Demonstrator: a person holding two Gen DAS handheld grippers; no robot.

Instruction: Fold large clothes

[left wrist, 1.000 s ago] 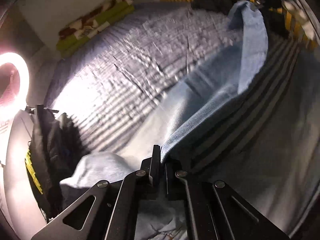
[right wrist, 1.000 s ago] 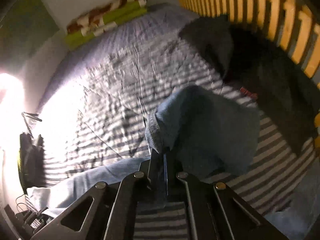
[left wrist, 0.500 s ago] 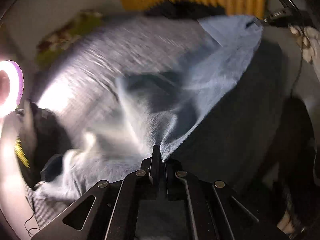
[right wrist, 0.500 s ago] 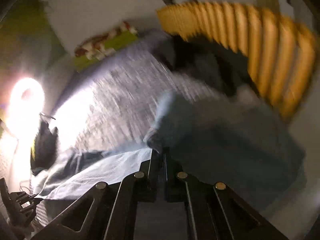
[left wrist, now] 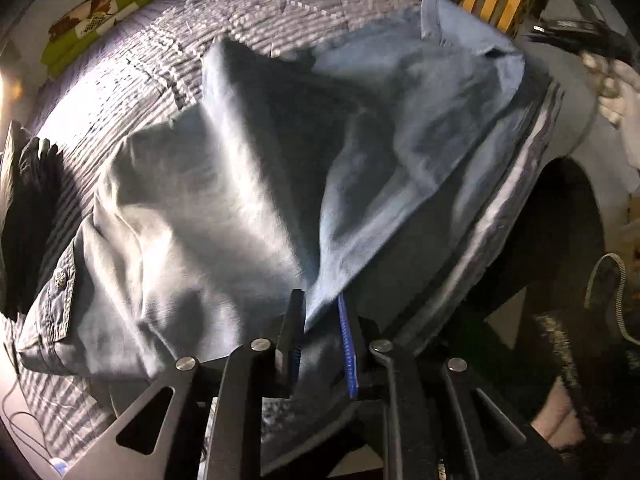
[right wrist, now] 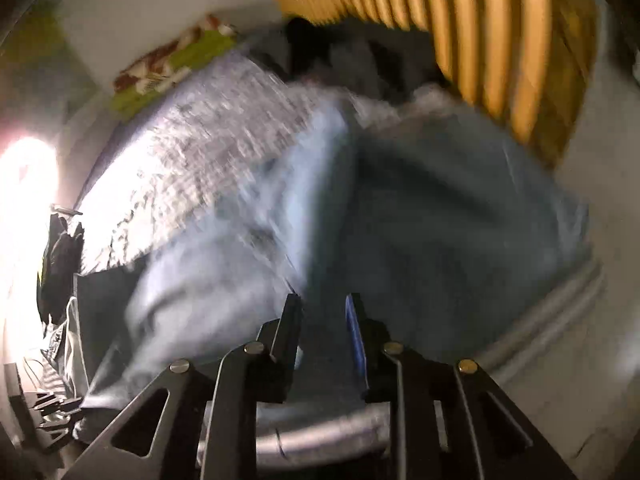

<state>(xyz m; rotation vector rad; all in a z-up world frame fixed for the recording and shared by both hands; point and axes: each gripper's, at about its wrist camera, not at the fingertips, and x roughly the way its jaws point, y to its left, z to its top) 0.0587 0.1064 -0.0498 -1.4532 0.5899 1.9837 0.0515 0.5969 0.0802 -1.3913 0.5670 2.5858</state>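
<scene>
Denim, a large pale blue garment (left wrist: 248, 200), lies spread in loose folds across the grey striped quilted bedspread (left wrist: 132, 76). The left wrist view alone shows its metal-buttoned waistband (left wrist: 60, 280) at the near left and, at far right, the other gripper in a person's hand. The blurred right wrist view alone shows a bright lamp glare (right wrist: 24, 184). Left gripper (left wrist: 320, 304): jaws opening, slightly apart, a fold of cloth between them. Right gripper (right wrist: 320, 308): jaws opening, apart, over the denim (right wrist: 440, 240), not pinching it.
</scene>
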